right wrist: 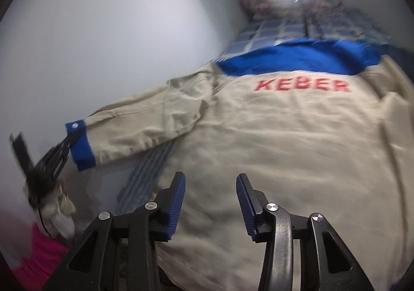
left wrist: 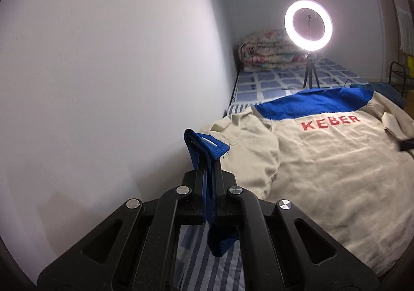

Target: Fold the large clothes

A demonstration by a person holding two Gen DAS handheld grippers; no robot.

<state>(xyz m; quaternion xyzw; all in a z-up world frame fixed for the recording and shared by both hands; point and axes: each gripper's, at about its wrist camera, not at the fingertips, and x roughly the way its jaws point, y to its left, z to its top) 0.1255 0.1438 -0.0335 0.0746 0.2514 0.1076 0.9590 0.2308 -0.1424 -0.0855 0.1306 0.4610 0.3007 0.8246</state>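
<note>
Here, the left tool (left wrist: pixel 208 161) pinches the blue cuff (left wrist: pixel 204 144); right tool (right wrist: pixel 211 182), spread and empty, hovers over the jacket (right wrist: pixel 258 148). Best carry the sleeve (right wrist: pixel 145 122) flat across.

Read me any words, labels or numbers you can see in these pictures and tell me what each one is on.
"KEBER": red capital letters across the back of the beige jacket, just below its blue shoulder panel; sharp in the left wrist view, blurred in the right.
No other text is readable.
</note>
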